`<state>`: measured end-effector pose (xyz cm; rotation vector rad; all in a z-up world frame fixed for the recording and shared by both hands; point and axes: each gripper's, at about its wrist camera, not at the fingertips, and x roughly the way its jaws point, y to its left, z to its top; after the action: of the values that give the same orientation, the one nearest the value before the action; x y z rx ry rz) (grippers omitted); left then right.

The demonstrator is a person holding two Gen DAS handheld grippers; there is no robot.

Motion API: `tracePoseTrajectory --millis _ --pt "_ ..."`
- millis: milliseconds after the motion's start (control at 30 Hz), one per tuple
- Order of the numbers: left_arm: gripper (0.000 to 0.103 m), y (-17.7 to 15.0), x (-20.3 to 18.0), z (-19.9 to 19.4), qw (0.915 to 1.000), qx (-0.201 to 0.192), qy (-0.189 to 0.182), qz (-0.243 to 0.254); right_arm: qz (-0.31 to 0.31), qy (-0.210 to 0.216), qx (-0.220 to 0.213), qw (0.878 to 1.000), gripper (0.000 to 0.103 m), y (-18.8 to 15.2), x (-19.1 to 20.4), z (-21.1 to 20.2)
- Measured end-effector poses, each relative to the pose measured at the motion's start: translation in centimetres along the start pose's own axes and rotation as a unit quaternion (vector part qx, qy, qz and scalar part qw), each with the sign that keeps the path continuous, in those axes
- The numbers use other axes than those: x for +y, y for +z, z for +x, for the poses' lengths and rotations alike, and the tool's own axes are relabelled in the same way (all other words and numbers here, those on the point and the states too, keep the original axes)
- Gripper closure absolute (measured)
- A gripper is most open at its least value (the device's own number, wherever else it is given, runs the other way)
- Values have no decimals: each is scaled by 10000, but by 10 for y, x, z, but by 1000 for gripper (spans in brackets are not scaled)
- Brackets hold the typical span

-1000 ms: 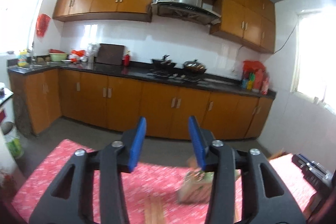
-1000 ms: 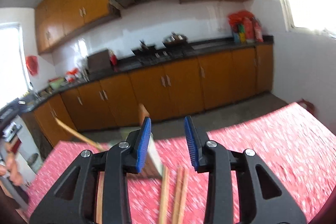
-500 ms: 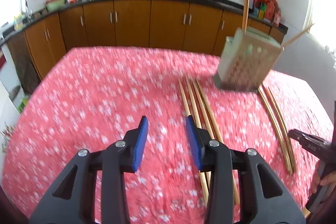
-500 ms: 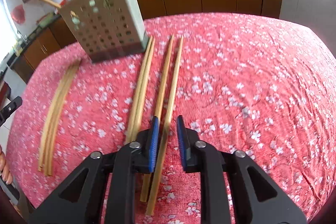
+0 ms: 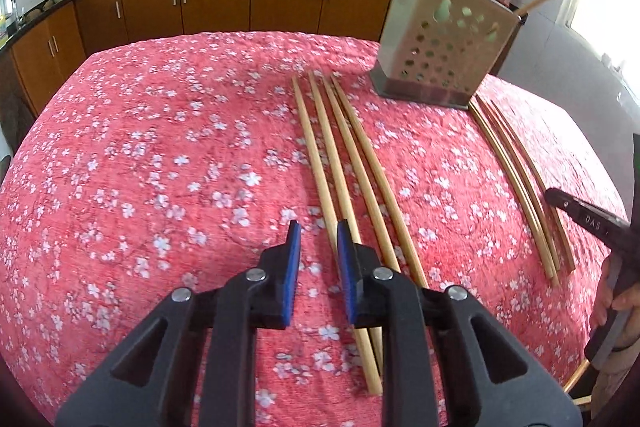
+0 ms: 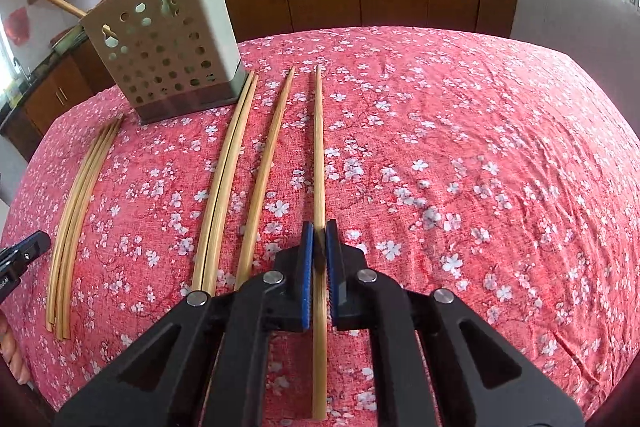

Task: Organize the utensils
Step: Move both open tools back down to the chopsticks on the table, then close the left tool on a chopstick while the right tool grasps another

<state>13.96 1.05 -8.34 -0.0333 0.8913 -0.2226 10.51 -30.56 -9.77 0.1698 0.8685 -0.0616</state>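
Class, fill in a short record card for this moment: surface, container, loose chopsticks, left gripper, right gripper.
surface: table under a red flowered cloth
container: perforated holder, upright, two sticks already in it
loose chopsticks: one group of four and a second bundle, both flat on the cloth
left gripper: jaws just closing, gap remains, nothing between them
right gripper: shut on one chopstick

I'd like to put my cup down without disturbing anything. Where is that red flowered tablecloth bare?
In the right wrist view, the red flowered tablecloth is bare right of the wooden chopstick between the right gripper jaws. In the left wrist view it is bare left of the four loose chopsticks. It is crowded around the perforated beige utensil holder.
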Motion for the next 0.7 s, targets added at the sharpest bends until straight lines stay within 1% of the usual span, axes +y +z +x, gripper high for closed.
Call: tracePoseTrajectory --millis 67,233,267,300,367,467,567,700 --pt "85 1 -3 6 10000 68 40 41 3 13 -2 10000 96 0 -1 -1" --pt "87 3 -7 11 9998 93 90 133 -39 -25 -4 10000 96 1 3 4" --pt "90 2 -8 12 9998 114 101 151 -54 -34 0 10000 96 1 3 4" --pt "92 1 -8 15 9996 152 143 174 -64 -28 6 10000 96 1 4 4" --pt "93 0 -11 15 9992 86 288 273 -80 24 21 10000 95 0 6 5" --pt "95 2 -9 17 9989 78 384 266 -166 40 -9 9999 95 -3 10 5" --pt "95 9 2 21 9984 68 528 162 -246 22 -53 9997 96 -2 11 7" --pt "95 20 26 28 9965 -6 833 -19 -129 -118 -120 9998 96 6 1 12"
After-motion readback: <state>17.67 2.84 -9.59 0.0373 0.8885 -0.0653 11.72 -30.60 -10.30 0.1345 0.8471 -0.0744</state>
